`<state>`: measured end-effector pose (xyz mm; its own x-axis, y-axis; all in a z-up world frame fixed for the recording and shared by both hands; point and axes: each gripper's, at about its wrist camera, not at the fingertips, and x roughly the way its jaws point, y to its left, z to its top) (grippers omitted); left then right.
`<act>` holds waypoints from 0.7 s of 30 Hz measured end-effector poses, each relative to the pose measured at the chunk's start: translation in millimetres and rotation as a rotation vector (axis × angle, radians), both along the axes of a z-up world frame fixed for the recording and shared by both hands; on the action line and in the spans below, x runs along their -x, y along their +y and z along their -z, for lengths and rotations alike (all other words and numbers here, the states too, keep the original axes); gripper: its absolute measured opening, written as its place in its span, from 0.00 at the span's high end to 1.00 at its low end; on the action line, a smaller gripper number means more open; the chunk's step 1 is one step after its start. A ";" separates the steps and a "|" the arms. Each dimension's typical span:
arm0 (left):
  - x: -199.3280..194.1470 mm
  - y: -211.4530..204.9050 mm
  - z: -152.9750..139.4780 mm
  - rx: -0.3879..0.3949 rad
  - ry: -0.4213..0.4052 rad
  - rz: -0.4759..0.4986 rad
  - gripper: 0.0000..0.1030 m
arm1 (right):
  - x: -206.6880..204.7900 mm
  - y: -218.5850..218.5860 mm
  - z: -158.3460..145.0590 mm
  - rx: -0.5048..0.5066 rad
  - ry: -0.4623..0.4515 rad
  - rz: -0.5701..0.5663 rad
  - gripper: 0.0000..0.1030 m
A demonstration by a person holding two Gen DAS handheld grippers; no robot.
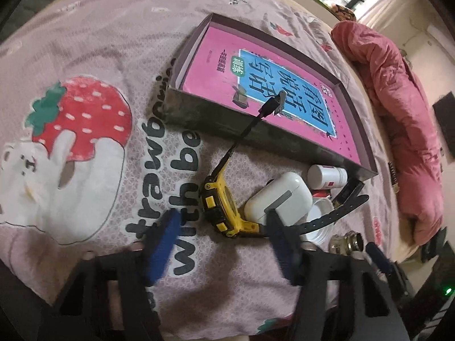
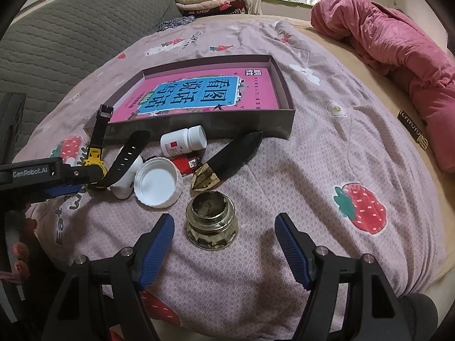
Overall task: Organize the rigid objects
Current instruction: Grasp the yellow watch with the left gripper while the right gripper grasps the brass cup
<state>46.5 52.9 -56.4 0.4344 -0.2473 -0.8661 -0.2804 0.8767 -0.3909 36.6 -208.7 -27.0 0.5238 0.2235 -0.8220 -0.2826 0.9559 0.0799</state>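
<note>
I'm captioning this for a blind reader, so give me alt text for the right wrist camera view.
An open tool hangs over a small glass jar on a strawberry-print bedspread. Behind the jar lie a white lid, a white pill bottle, a yellow watch and a shallow box holding a pink book.

A book [image 2: 199, 93] lies in the box [image 2: 199, 126]. Before the box lie a watch [image 2: 95, 153], a pill bottle [image 2: 182, 142] and a jar [image 2: 210, 221].

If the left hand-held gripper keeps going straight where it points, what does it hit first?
Most likely the yellow watch, lying on its side between the open fingers of the left hand-held gripper; the white earbud case sits just beyond. Depth is uncertain.
</note>
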 end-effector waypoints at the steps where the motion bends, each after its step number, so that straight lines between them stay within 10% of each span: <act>1: -1.8 0.7 1.9 0.012 0.006 -0.007 0.50 | -0.5 0.2 0.4 0.000 0.000 0.000 0.29; 21: -22.0 0.1 17.0 0.118 0.022 -0.074 0.77 | -13.3 3.1 21.5 0.021 0.037 -0.011 0.30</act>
